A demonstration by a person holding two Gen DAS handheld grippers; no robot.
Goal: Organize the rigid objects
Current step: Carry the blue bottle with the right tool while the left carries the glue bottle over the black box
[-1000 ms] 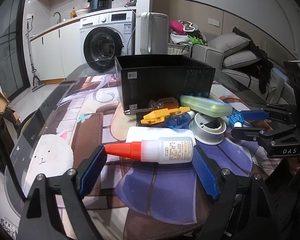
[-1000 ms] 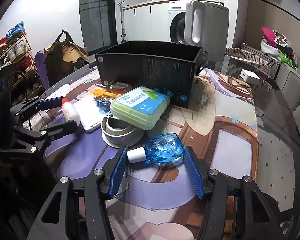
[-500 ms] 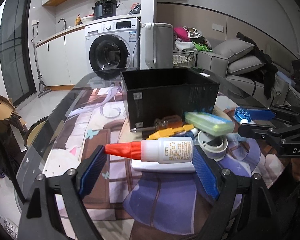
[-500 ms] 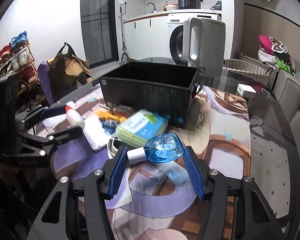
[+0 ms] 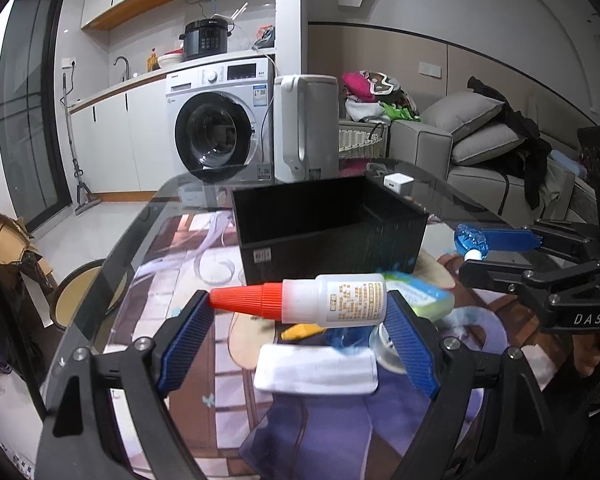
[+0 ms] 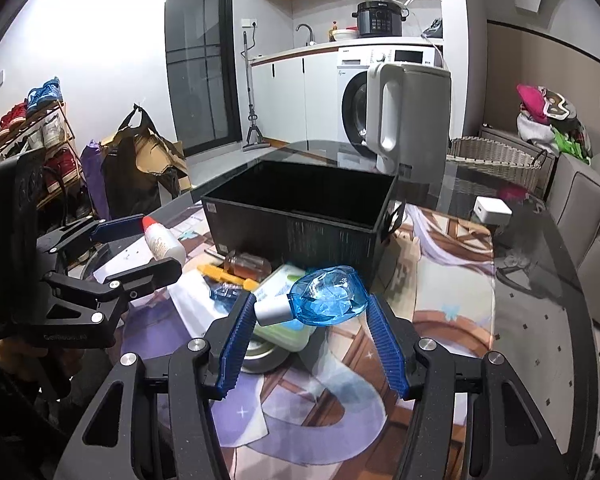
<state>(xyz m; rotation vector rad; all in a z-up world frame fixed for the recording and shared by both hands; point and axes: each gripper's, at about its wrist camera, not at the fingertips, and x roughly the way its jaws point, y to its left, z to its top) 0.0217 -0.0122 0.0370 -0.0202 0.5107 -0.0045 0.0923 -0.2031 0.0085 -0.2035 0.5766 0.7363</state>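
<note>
Left gripper (image 5: 300,312) is clamped end to end on a glue bottle (image 5: 324,300), held aloft at 6 o'clock from the black box (image 5: 332,236). Right gripper (image 6: 312,324) is clamped on a blue bottle (image 6: 328,300). Both bottles are judged light, stiff and slippery; mid-body holds would be surer.

A glass table (image 6: 540,320) with a printed anime mat (image 6: 452,280) carries an open black box (image 6: 300,216), a grey kettle (image 6: 412,120), a white charger (image 6: 492,210) and a white flat case (image 5: 316,370)
</note>
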